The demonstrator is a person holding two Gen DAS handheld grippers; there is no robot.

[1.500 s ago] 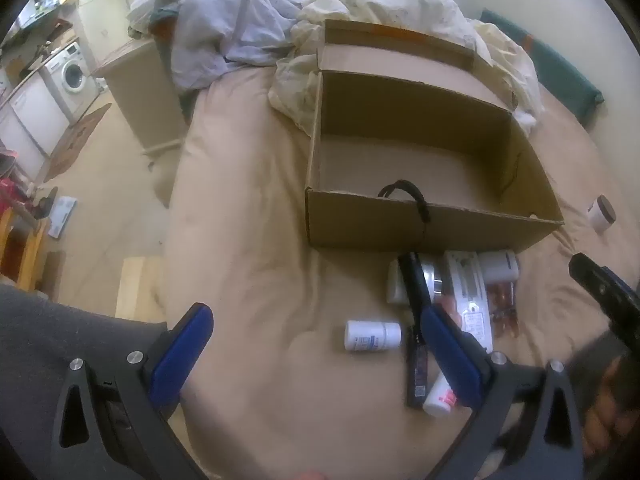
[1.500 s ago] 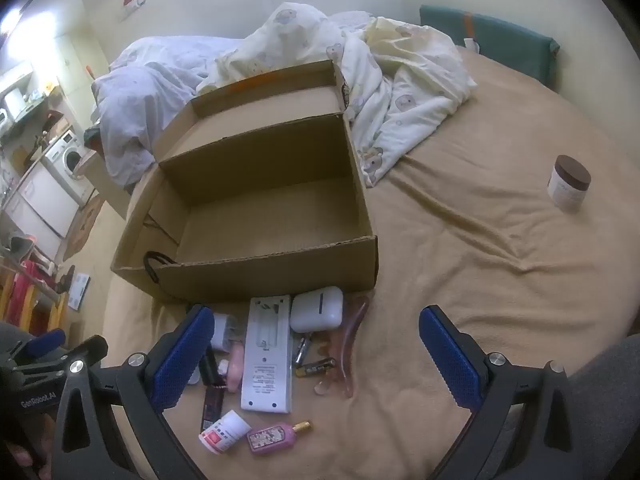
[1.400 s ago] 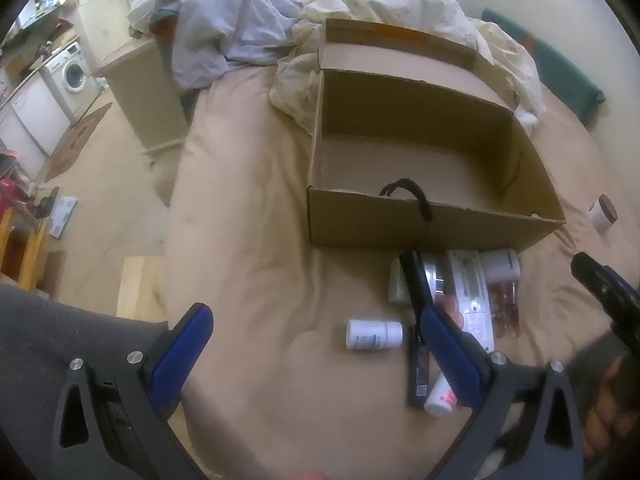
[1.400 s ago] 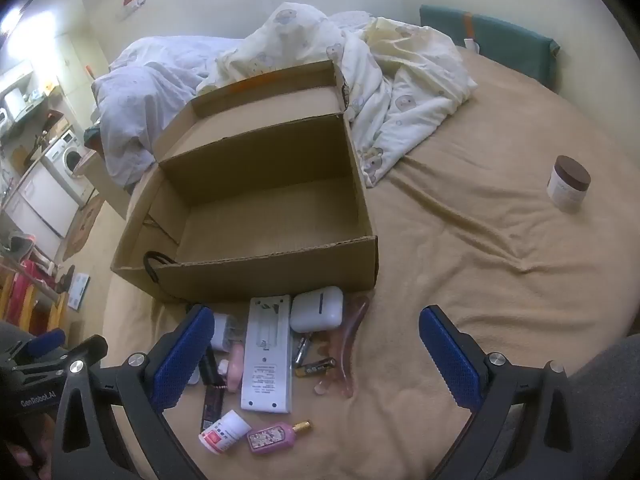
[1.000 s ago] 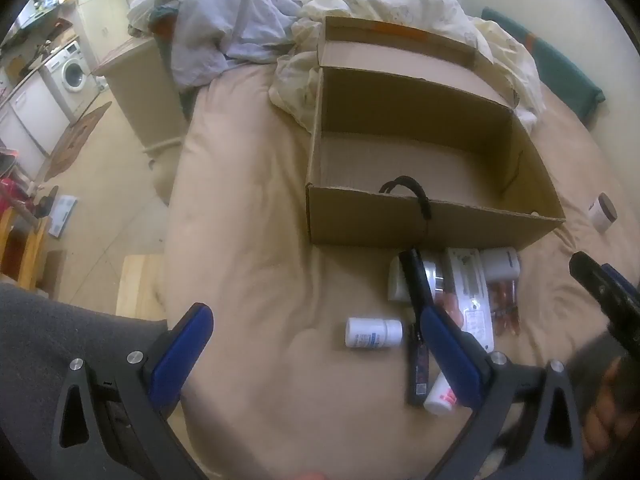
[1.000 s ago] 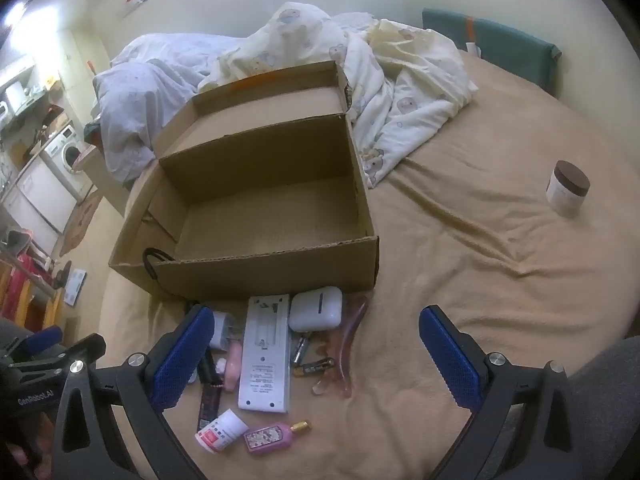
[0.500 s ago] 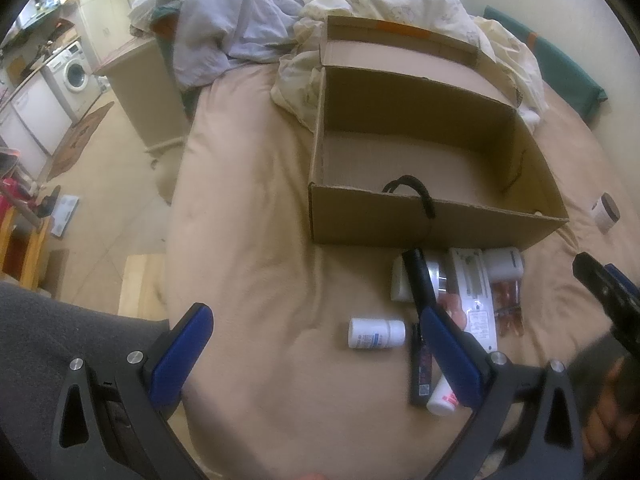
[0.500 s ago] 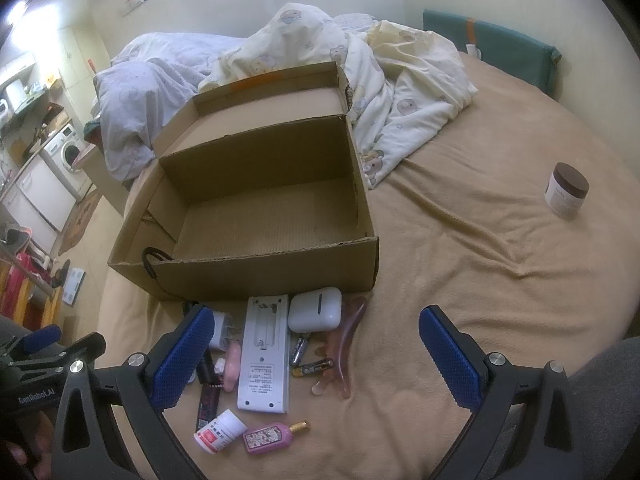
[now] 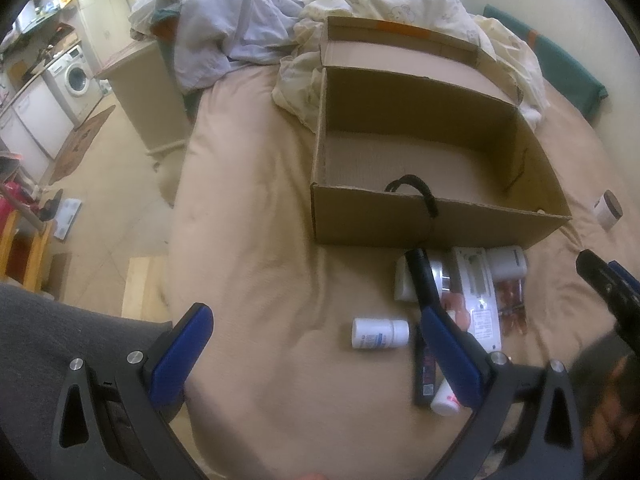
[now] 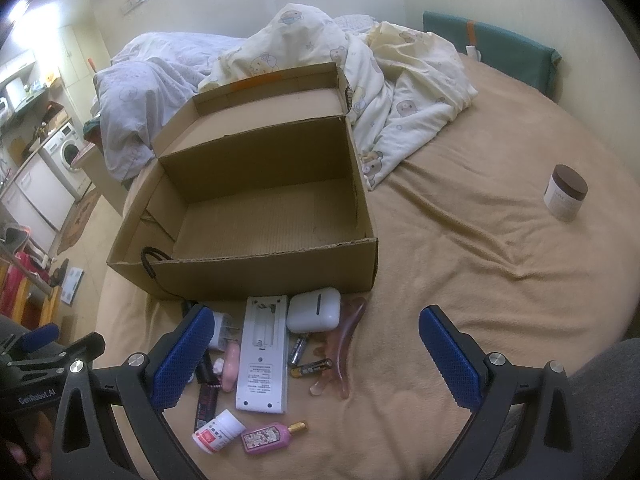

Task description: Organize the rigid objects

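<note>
Nothing has gone into the box yet, so the step in hand is a first pick from the clutter on the tan bed sheet.

Nearest, both grippers hang spread wide and hold nothing: the right gripper over the pile, the left gripper off at its 9 o'clock. Just under the right gripper lie the pink flat perfume bottle and the white pill bottle with red label, with the long white remote control at their 12 o'clock. Another white pill bottle with blue label lies apart, between the left fingers.

I would take that isolated bottle first: close across its round body, square to its axis, so it cannot roll.

Farther, at 12 o'clock, the open brown cardboard box stands empty; lift clear of its near wall before letting go.
</note>
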